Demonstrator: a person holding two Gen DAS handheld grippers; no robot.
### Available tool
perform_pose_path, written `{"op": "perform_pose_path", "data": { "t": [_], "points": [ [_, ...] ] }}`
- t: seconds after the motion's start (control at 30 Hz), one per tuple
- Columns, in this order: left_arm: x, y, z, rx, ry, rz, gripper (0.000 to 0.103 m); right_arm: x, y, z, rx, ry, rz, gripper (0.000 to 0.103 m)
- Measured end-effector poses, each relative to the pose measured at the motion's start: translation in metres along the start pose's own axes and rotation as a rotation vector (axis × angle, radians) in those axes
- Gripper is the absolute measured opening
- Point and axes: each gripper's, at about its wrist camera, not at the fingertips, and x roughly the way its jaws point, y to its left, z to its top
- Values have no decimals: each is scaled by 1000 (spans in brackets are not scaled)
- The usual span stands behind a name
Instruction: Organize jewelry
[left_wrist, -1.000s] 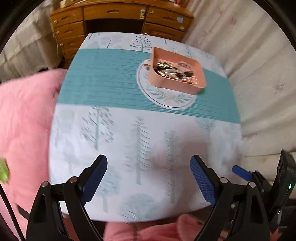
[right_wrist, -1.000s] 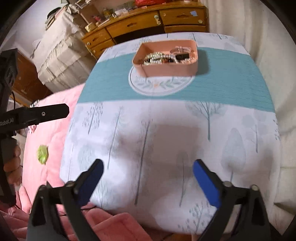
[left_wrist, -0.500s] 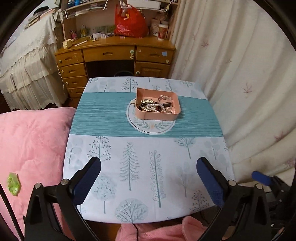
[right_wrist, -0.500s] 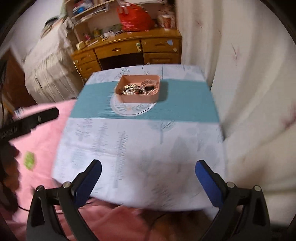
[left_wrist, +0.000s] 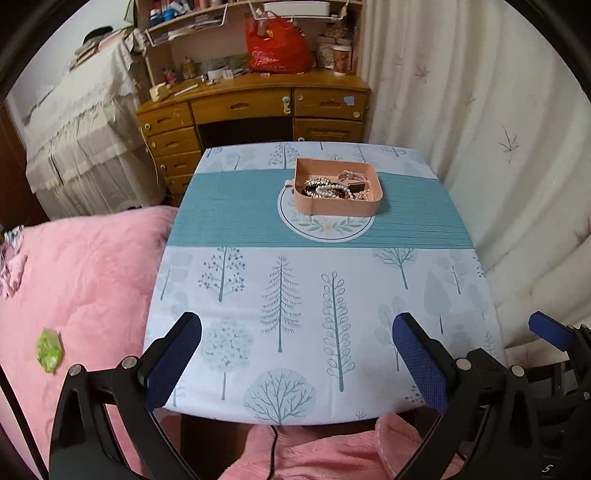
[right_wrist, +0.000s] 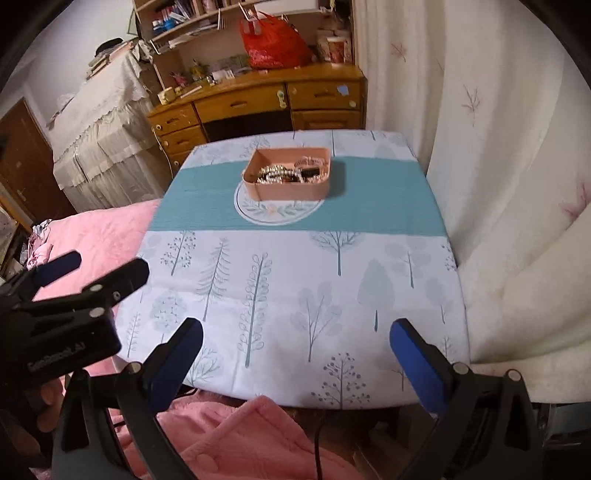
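A square worktop (left_wrist: 258, 295) covered by a white tree-print cloth with a teal band fills both views, a pink quilted bed (left_wrist: 74, 277) beside it. On the teal band at the far side sits a shallow pink rectangular tray (left_wrist: 334, 208), holding a tangle of pearl and metal bracelets (left_wrist: 327, 189) and a pink-strapped watch (left_wrist: 352, 176). The left hand-held gripper (left_wrist: 297, 356) and right hand-held gripper (right_wrist: 295, 360) hang over the near edge, well apart from the tray, blue-padded fingers spread wide and pinching nothing.

- Location type: home bedroom
- Evidence, left: pink quilt (left_wrist: 77, 280)
- Evidence, far: wooden desk (left_wrist: 255, 110) with cluttered shelves (left_wrist: 192, 18)
- Evidence, right: cream curtain (left_wrist: 480, 110)
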Motion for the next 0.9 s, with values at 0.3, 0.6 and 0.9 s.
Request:
{"op": "perform_pose_path", "data": {
  "t": [0.3, 0.6, 0.9],
  "points": [
    [-1, 8, -5, -25, 8, 17, 102, 5, 9, 2, -20, 14, 27, 102],
    [-1, 2, -5, -9, 4, 31, 102, 4, 11, 2, -30, 10, 16, 102],
    [-2, -2, -5, 0, -3, 41, 102, 3, 8, 1, -26, 6, 3, 102]
  ]
}}
